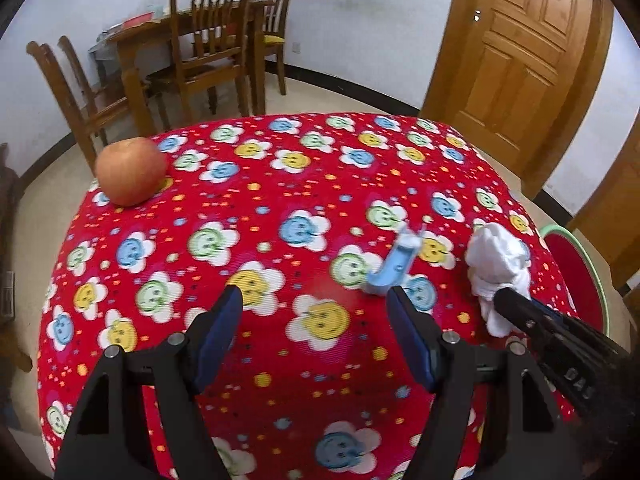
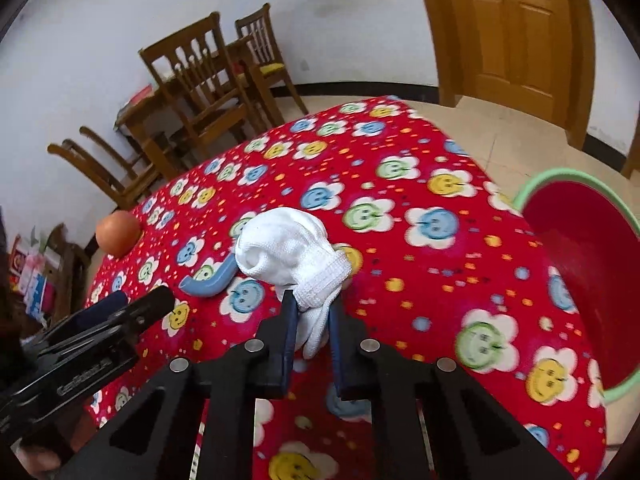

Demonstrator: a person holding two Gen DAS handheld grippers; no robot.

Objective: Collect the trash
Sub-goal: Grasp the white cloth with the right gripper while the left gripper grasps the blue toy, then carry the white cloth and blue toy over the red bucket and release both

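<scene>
A crumpled white cloth [image 2: 288, 252] lies on the red flowered tablecloth [image 2: 420, 280], and my right gripper [image 2: 314, 304] is shut on its ribbed near end. In the left wrist view the same cloth [image 1: 498, 264] sits at the right with the right gripper's dark fingers on it. A small curved blue plastic piece [image 1: 394, 268] lies just beyond the tip of the right finger of my left gripper [image 1: 316, 304], which stands open over bare tablecloth. In the right wrist view the blue piece [image 2: 210, 280] lies left of the cloth.
An apple [image 1: 130, 170] rests near the table's far left edge. A red basin with a green rim [image 2: 588, 280] stands below the table's right side. Wooden chairs [image 1: 208, 40] and a table stand beyond, and a wooden door [image 1: 528, 60] is at the far right.
</scene>
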